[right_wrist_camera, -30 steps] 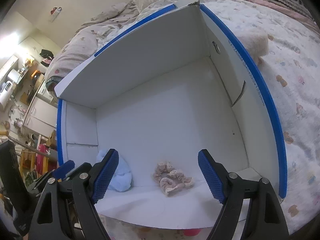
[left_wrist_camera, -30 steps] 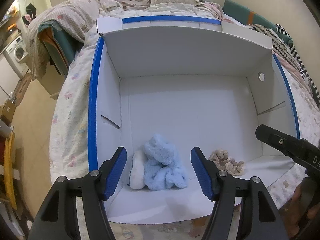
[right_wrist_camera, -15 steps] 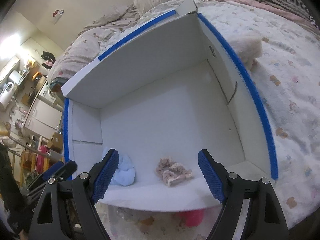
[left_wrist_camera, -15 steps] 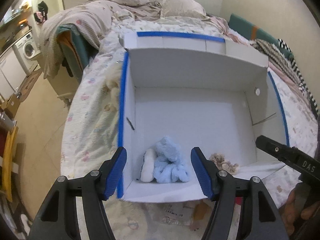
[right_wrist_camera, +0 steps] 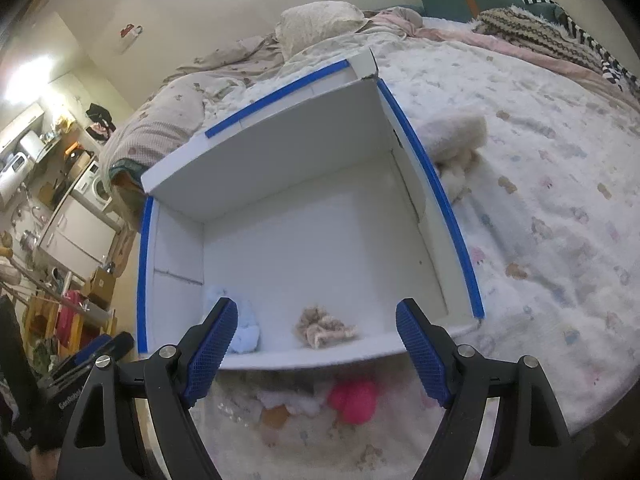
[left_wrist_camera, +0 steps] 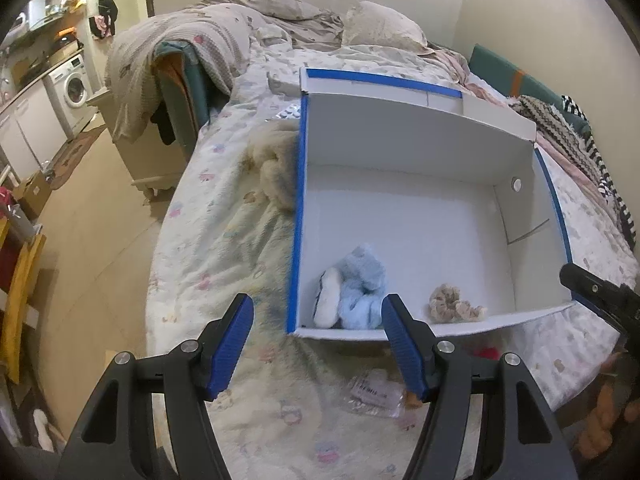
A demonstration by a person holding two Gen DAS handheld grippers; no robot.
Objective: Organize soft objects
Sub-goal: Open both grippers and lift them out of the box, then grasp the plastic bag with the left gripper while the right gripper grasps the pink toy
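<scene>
A white box with blue edges (left_wrist_camera: 416, 216) (right_wrist_camera: 304, 248) lies open on the bed. In its near left corner sits a light blue fluffy toy (left_wrist_camera: 360, 288) (right_wrist_camera: 244, 328) with a white piece (left_wrist_camera: 326, 300) beside it. A beige scrunchie (left_wrist_camera: 452, 304) (right_wrist_camera: 324, 326) lies near the front wall. My left gripper (left_wrist_camera: 316, 344) is open and empty, above the box's near left corner. My right gripper (right_wrist_camera: 316, 352) is open and empty, above the front edge. A pink soft thing (right_wrist_camera: 354, 398) lies on the bed in front of the box.
A beige fluffy item (left_wrist_camera: 276, 172) lies against the box's left outer wall, a cream one (right_wrist_camera: 456, 140) against its right. A clear plastic wrapper (left_wrist_camera: 372, 394) lies near the front. Crumpled duvet and pillow (left_wrist_camera: 380, 28) fill the bed's far end. The bed's left edge drops to the floor (left_wrist_camera: 100, 240).
Both grippers have pulled back and risen away from the box, so the whole box and the bed around it now show. The items inside have not moved. Both jaws keep the same width.
</scene>
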